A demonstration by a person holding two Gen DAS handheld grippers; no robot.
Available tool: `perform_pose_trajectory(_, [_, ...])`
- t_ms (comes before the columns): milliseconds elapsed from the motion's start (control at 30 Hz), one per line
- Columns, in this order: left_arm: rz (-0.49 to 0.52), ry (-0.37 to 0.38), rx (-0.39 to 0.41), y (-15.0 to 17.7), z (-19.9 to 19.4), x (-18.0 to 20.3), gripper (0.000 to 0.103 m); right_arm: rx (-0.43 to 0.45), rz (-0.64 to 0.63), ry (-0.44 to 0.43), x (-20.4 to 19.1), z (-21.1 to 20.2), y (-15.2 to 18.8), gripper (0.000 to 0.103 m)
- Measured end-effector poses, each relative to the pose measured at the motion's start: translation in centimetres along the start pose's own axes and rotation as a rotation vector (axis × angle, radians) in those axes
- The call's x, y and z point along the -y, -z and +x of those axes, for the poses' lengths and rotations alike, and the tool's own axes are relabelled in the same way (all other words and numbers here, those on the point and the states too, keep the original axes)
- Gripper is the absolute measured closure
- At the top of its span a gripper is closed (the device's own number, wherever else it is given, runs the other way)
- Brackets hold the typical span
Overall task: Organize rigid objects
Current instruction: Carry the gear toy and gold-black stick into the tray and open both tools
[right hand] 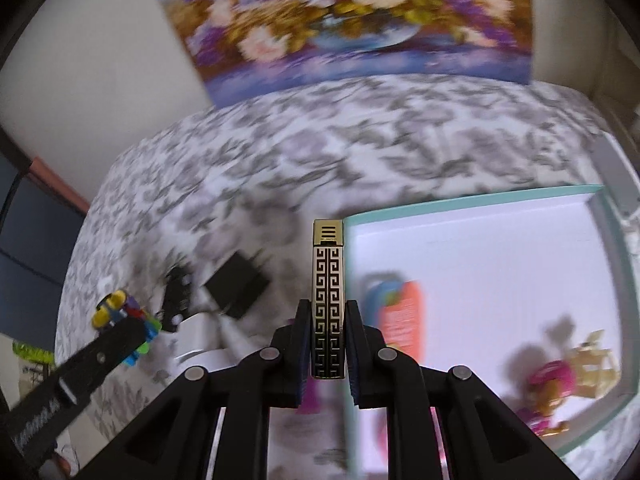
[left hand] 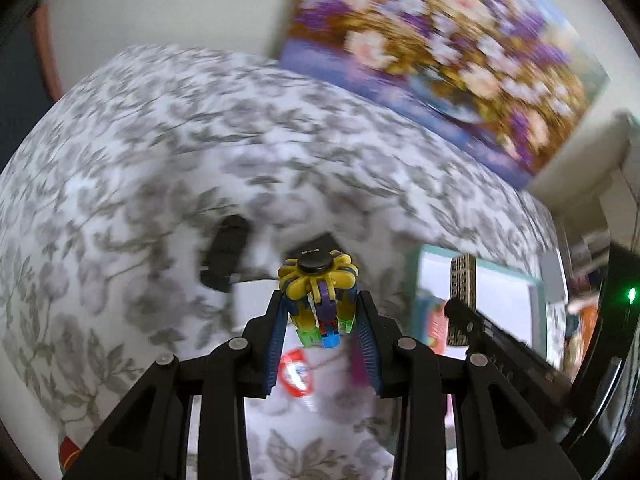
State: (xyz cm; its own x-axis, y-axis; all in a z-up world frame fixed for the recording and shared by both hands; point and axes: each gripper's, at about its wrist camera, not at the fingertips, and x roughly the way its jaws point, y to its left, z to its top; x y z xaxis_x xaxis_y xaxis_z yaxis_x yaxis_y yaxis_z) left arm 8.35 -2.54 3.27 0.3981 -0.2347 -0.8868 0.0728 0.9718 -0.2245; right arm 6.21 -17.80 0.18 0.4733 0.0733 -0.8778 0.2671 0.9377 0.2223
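Note:
My left gripper (left hand: 320, 312) is shut on a many-coloured plastic fidget toy (left hand: 318, 280) with yellow petals and a black round cap, held above the leaf-patterned cloth (left hand: 120, 160). In the right wrist view the same toy (right hand: 120, 312) shows at the lower left in the left gripper (right hand: 132, 328). My right gripper (right hand: 327, 320) is shut on a slim gold and black lighter (right hand: 327, 280) with a key pattern, upright beside the left rim of a teal-edged white box (right hand: 480, 208). That lighter (left hand: 463, 284) also appears at the right of the left wrist view, in front of the box (left hand: 500, 272).
A black charger block (right hand: 238, 284) and a small black clip-like piece (right hand: 178, 296) lie on the cloth. Inside the box sit an orange and blue packet (right hand: 400, 312) and a pink and gold figure (right hand: 560, 384). A flower painting (right hand: 340, 20) leans at the back.

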Motion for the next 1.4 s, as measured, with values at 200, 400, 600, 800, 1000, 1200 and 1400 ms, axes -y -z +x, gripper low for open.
perform_pose_trajectory(200, [0.125,0.028,-0.064,0.1,1.7,5.4,0.067,-0.006,0.097,0.087,5.6,-0.8,-1.1,0.086])
perform_pose_trajectory(400, [0.243,0.052,-0.092,1.3,4.3,11.0,0.067,0.002,0.215,0.161,12.4,-2.0,-1.3,0.086])
perform_pose_trajectory(600, [0.330,0.086,-0.114,3.1,6.6,15.2,0.067,0.008,0.317,0.249,17.7,-3.4,-1.1,0.086])
perform_pose_trajectory(800, [0.374,0.082,-0.141,4.6,8.4,16.7,0.067,0.005,0.339,0.274,19.4,-3.5,-0.8,0.086])
perform_pose_trajectory(1000, [0.352,0.095,-0.148,4.7,8.3,16.4,0.066,-0.026,0.343,0.249,19.5,-2.6,-0.3,0.086])
perform_pose_trajectory(1200, [0.340,0.124,-0.150,4.5,7.3,16.5,0.055,-0.007,0.326,0.232,19.1,-3.4,-0.5,0.084])
perform_pose_trajectory(1400, [0.276,0.126,-0.136,3.5,6.2,15.2,0.044,0.008,0.304,0.237,18.2,-4.3,-0.7,0.081])
